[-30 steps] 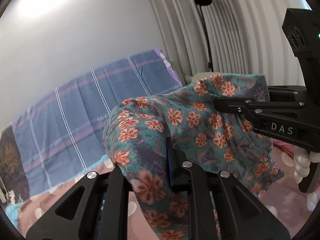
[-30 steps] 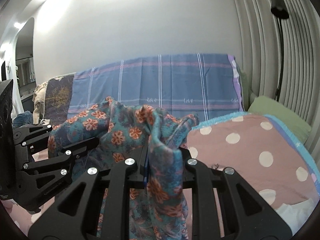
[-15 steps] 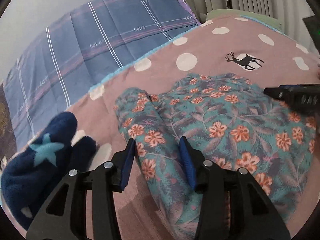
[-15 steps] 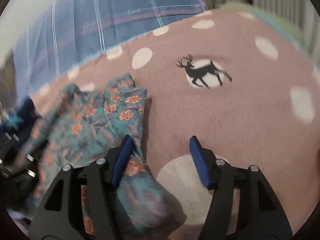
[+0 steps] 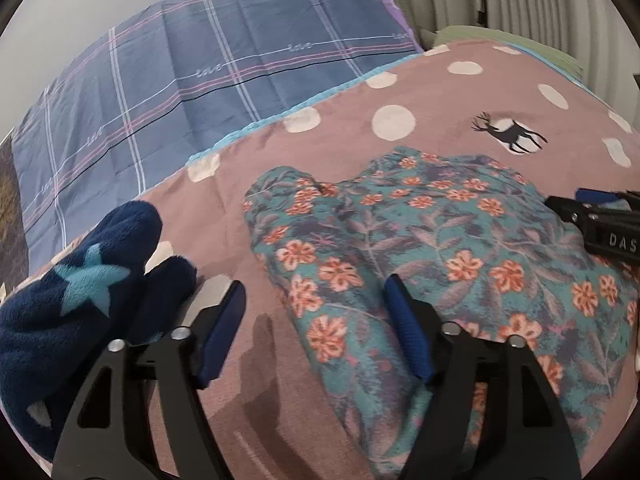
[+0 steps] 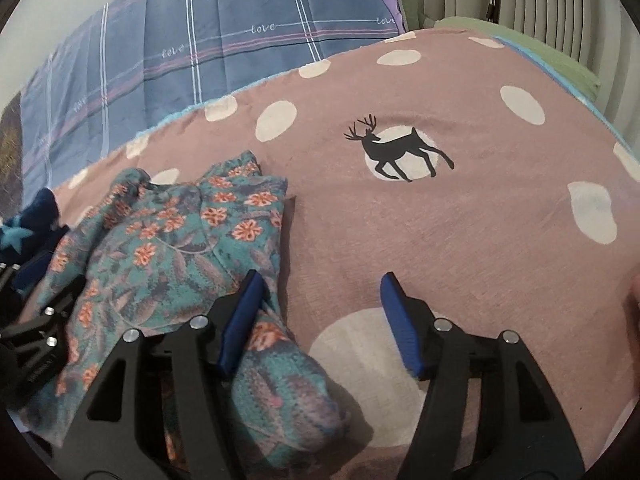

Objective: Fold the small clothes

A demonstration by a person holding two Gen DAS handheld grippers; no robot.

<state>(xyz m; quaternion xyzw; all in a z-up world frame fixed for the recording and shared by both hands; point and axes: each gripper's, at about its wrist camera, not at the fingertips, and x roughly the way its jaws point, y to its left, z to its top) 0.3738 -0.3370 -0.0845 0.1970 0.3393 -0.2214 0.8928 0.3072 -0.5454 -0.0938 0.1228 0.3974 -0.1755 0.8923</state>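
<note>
On the pink polka-dot bedspread (image 6: 460, 240) lies the floral garment (image 5: 440, 248), bunched in loose folds. Left gripper (image 5: 314, 316): released, jaws spread wide, straddling the garment's left edge. Right gripper (image 6: 320, 312): released, jaws spread, its left finger (image 6: 240, 320) over the garment's right edge. Navy star-patterned fleece item (image 5: 76, 288) sits just left of the left gripper. Blue plaid sheet (image 5: 208, 64) lies behind.

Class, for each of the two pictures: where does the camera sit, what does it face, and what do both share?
Left wrist: behind the open left gripper, facing the floral garment and a navy star fleece.
Right wrist: behind the open right gripper, facing the dotted blanket.
Shared: garment, blanket, plaid sheet.
</note>
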